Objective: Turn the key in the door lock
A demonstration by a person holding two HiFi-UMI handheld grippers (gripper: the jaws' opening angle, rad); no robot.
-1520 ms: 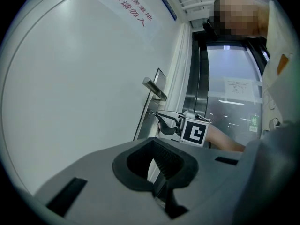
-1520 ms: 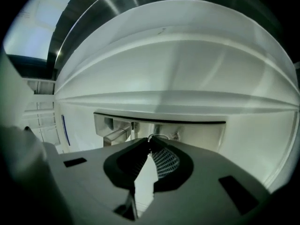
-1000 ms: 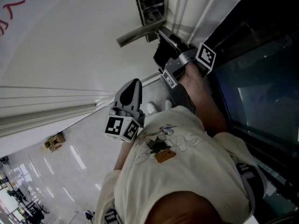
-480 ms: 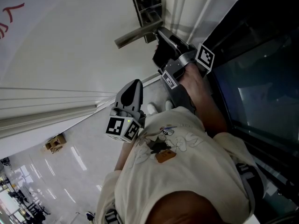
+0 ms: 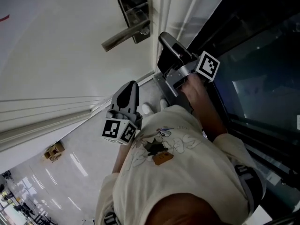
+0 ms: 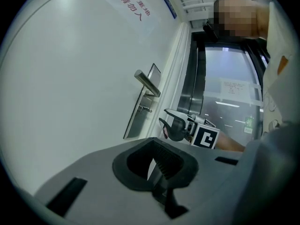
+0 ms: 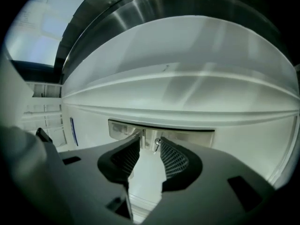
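Note:
The metal lock plate [image 5: 132,11] with its lever handle [image 5: 123,36] sits on the white door, and a small key [image 5: 146,31] sticks out of it below the handle. My right gripper [image 5: 165,37] hangs just off the key, a short gap away. Its jaws are opening and nothing is between the pads. In the right gripper view the key [image 7: 157,143] shows farther off, between the spread fingers [image 7: 174,157]. My left gripper [image 5: 128,93] is held low, away from the door, shut and empty. From the left gripper view the handle [image 6: 147,82], the key [image 6: 146,109] and the right gripper [image 6: 172,125] are visible.
The white door frame [image 5: 161,3] runs beside the lock plate. A dark glass panel [image 5: 262,78] stands to the right of it. The person's pale shirt [image 5: 183,172] fills the lower middle of the head view. Tiled floor [image 5: 61,168] lies below.
The right gripper has let go of the key, rolled and drawn back from the lock plate, its jaws now apart. The left gripper has stayed where it was.

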